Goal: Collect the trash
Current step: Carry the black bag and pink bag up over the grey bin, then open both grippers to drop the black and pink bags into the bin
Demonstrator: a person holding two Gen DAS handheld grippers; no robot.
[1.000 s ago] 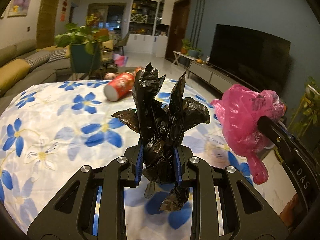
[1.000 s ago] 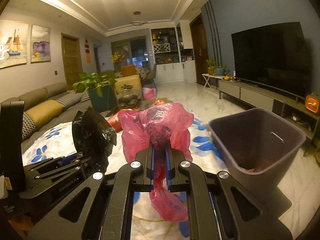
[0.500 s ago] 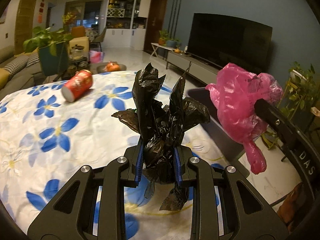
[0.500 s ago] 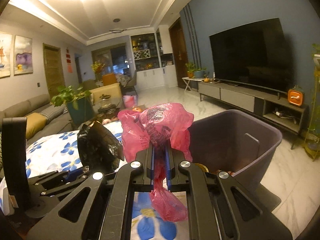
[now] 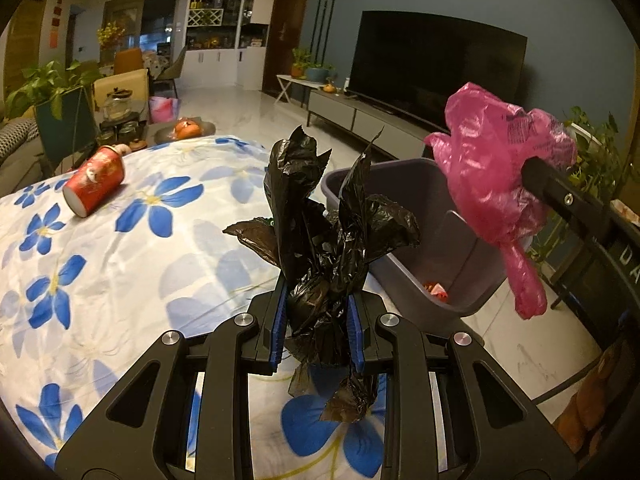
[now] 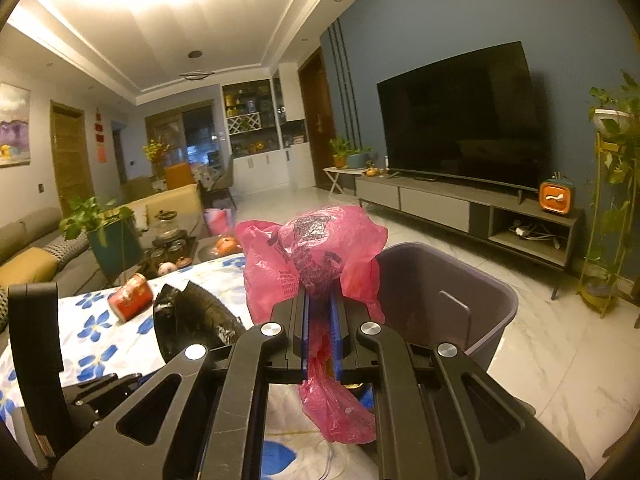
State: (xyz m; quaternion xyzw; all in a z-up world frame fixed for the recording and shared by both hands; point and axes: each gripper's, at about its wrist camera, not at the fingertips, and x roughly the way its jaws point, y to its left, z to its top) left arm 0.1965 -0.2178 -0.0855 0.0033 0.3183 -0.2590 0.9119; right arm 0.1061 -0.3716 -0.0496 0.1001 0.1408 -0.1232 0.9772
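My left gripper (image 5: pixel 316 320) is shut on a crumpled black plastic bag (image 5: pixel 320 232), held above the table's right edge. My right gripper (image 6: pixel 320 320) is shut on a crumpled pink plastic bag (image 6: pixel 316 252); it also shows in the left wrist view (image 5: pixel 492 176), over the bin. A grey trash bin (image 5: pixel 420 200) stands on the floor beside the table, with some trash at its bottom; it also shows in the right wrist view (image 6: pixel 440 292) just ahead of the pink bag. A red paper cup (image 5: pixel 94 186) lies on its side on the table, far left.
The table carries a white cloth with blue flowers (image 5: pixel 120 264). A TV (image 6: pixel 460 140) on a low cabinet (image 6: pixel 460 208) lines the right wall. A plant stand (image 6: pixel 612 216) is at the far right. A potted plant (image 5: pixel 60 108) and sofa are beyond the table.
Both grippers have swung right with their bags, away from the table's middle. The bin now lies close in front of both, and the red cup has slid to the left of view.
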